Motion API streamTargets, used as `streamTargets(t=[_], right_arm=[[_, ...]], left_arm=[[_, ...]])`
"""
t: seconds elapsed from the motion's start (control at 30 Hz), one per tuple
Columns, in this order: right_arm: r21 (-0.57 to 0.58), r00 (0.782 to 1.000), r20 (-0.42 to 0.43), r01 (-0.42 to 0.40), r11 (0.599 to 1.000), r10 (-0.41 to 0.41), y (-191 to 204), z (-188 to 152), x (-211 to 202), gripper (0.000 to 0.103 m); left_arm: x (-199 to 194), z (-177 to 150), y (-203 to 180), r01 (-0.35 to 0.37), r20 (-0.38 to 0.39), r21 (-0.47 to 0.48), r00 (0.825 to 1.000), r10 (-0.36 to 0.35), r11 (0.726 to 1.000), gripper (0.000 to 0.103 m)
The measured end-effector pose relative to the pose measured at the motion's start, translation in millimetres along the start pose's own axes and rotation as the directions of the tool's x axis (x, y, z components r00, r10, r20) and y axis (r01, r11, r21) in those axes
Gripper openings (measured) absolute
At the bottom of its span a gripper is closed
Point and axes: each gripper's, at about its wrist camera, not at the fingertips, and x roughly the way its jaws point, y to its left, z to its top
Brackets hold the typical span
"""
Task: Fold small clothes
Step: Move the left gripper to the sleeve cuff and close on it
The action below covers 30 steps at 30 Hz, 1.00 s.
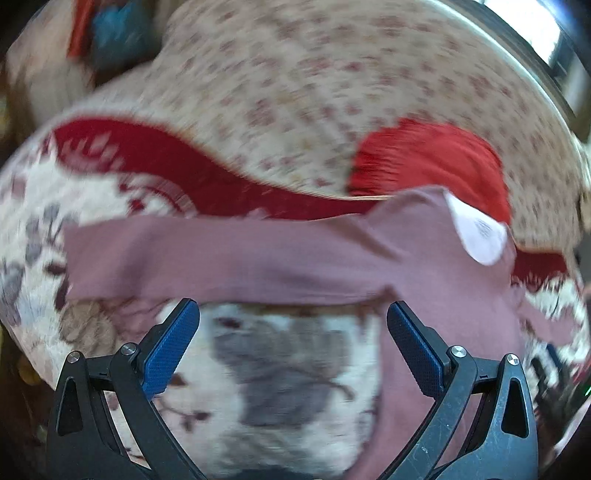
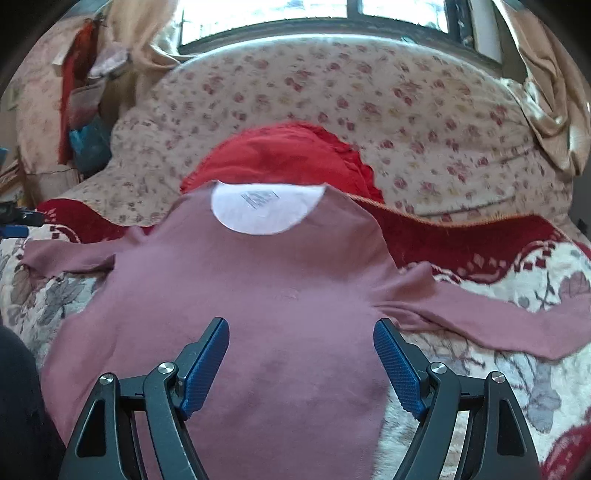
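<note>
Both tools gape wide, left tool, right tool; window only in right view.

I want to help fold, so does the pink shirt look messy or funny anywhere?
A little. The pink shirt lies spread flat on the flowery blanket, but its neck end overlaps the red cloth behind it, and the sleeve on the right of the right wrist view trails off crooked. No tears or spills show.
</note>
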Motion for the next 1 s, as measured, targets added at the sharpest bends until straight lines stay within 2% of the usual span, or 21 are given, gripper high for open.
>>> streamTargets(t=[0.1, 0.17, 0.23, 0.27, 0.37, 0.43, 0.53, 0.6, 0.67, 0.7, 0.77, 0.8, 0.87, 0.93, 0.97, 1.0], right_arm=[[-0.045, 1.000, -0.013, -0.003, 0.999, 0.002, 9.0, -3.0, 3.3, 0.079], [-0.053, 1.000, -0.013, -0.003, 0.999, 0.002, 10.9, -3.6, 3.2, 0.079], [-0.055, 1.000, -0.012, -0.005, 0.998, 0.004, 12.1, -4.9, 2.8, 0.079], [-0.055, 1.000, -0.013, -0.002, 0.999, 0.002, 12.7, -4.9, 2.3, 0.079], [-0.054, 1.000, -0.013, 0.006, 0.999, -0.007, 13.4, -6.0, 1.3, 0.079], [-0.054, 1.000, -0.015, 0.010, 0.998, -0.011, 13.6, -6.3, 1.4, 0.079], [-0.054, 1.000, -0.018, 0.015, 0.998, -0.016, 13.0, -7.1, 2.0, 0.079], [-0.051, 1.000, -0.022, 0.019, 0.999, -0.020, 12.2, -7.6, 2.7, 0.079], [-0.049, 0.999, -0.025, 0.020, 0.999, -0.021, 11.6, -7.7, 3.6, 0.079], [-0.047, 0.999, -0.027, 0.020, 0.999, -0.022, 11.5, -7.6, 4.3, 0.079], [-0.047, 0.999, -0.028, 0.019, 0.999, -0.021, 11.9, -7.6, 5.3, 0.079], [-0.049, 0.999, -0.031, 0.018, 0.999, -0.019, 11.8, -7.8, 5.8, 0.079], [-0.053, 0.999, -0.035, 0.017, 0.998, -0.019, 12.6, -7.6, 7.2, 0.079], [-0.061, 0.999, -0.038, 0.016, 0.998, -0.018, 13.9, -7.6, 8.0, 0.079], [-0.063, 0.999, -0.037, 0.016, 0.998, -0.018, 14.6, -7.9, 8.0, 0.079], [-0.062, 0.999, -0.038, 0.014, 0.998, -0.017, 14.4, -8.0, 8.1, 0.079]], left_arm=[[-3.8, -2.2, 58.0, 0.022, -0.017, -0.156, 1.000, -0.025, 0.988, 0.102], [-9.6, -9.8, 92.6, 0.050, -0.001, -0.267, 0.999, -0.052, 0.963, 0.102], [-9.2, -19.1, 125.9, 0.130, 0.018, -0.384, 0.991, -0.133, 0.914, 0.102], [-5.6, -23.6, 143.1, 0.185, 0.037, -0.447, 0.981, -0.189, 0.875, 0.102], [10.0, -23.9, 165.9, 0.268, 0.082, -0.524, 0.961, -0.265, 0.809, 0.102], [16.4, -20.9, 174.3, 0.289, 0.116, -0.541, 0.956, -0.271, 0.790, 0.102], [21.3, -8.6, 185.6, 0.325, 0.188, -0.515, 0.945, -0.266, 0.793, 0.102], [26.3, -3.6, 192.9, 0.344, 0.213, -0.517, 0.939, -0.271, 0.784, 0.101], [29.0, -1.3, 199.7, 0.357, 0.235, -0.518, 0.933, -0.272, 0.777, 0.097], [27.2, -0.1, 199.6, 0.365, 0.253, -0.505, 0.929, -0.270, 0.783, 0.093], [23.6, 3.5, 199.3, 0.337, 0.264, -0.472, 0.936, -0.234, 0.815, 0.071], [23.3, 5.4, 199.3, 0.324, 0.260, -0.460, 0.940, -0.223, 0.827, 0.067], [28.2, 6.5, 203.9, 0.299, 0.237, -0.477, 0.949, -0.207, 0.827, 0.050], [32.7, 6.6, 207.2, 0.290, 0.223, -0.478, 0.953, -0.204, 0.829, 0.038], [35.4, 7.3, 207.3, 0.276, 0.214, -0.473, 0.957, -0.194, 0.837, 0.026], [37.6, 7.3, 207.8, 0.249, 0.200, -0.473, 0.965, -0.171, 0.845, 0.020]])
